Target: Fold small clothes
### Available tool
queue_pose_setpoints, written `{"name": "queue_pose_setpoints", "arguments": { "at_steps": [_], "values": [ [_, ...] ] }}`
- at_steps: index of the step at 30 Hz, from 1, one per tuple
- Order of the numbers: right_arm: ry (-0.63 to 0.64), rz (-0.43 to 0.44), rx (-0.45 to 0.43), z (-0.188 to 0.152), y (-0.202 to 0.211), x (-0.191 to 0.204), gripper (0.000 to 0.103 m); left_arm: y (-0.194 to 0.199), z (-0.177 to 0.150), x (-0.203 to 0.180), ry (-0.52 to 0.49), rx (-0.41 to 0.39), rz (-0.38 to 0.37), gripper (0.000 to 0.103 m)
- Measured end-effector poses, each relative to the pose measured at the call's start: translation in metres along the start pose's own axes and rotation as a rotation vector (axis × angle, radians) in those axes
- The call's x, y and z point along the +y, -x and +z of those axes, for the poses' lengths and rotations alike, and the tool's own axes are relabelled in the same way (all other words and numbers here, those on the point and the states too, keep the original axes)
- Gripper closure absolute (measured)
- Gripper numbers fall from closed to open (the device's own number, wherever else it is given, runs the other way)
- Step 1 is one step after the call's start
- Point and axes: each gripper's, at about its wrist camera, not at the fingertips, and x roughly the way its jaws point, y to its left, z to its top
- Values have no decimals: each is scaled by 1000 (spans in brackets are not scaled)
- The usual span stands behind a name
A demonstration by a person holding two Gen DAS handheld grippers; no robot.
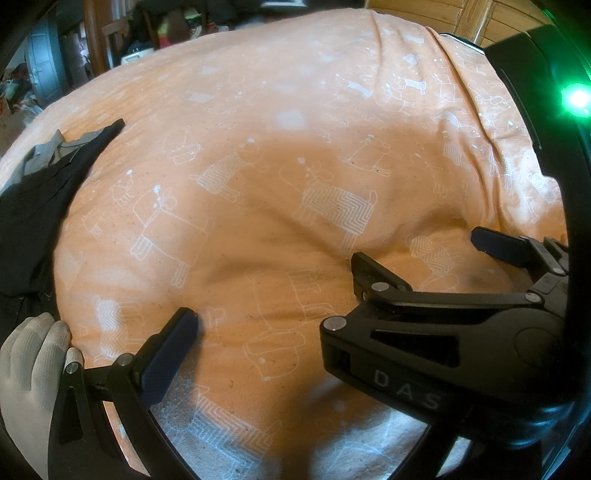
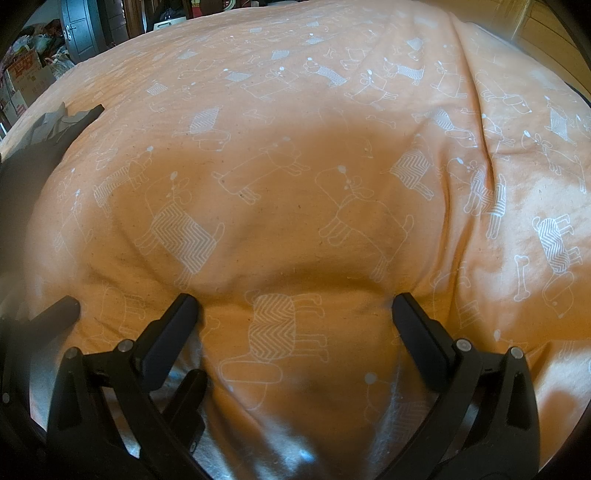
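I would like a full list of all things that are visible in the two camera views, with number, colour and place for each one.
Bedcover: one, orange with white dog drawings, fills both views.
Clothes: a small pile, black and grey, at the left edge of the bedcover.
Clutter: several boxes and bags, mixed colours, beyond the far left edge.
Wood panel wall: one, brown, top right.
Green light: one, on a black device at right.
Gloved hand: one, white, lower left.
Left tongs: black, beside the right tongs, holding nothing visible.
Right tongs: black, open, empty, low over the bedcover.
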Motion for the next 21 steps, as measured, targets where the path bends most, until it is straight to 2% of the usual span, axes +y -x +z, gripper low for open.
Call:
{"name": "queue_pose_setpoints", "arguments": {
  "at_steps": [21],
  "values": [
    [0,-1,-1,0,0,0,0,0,1,0,-1,8,3,0]
  ]
}}
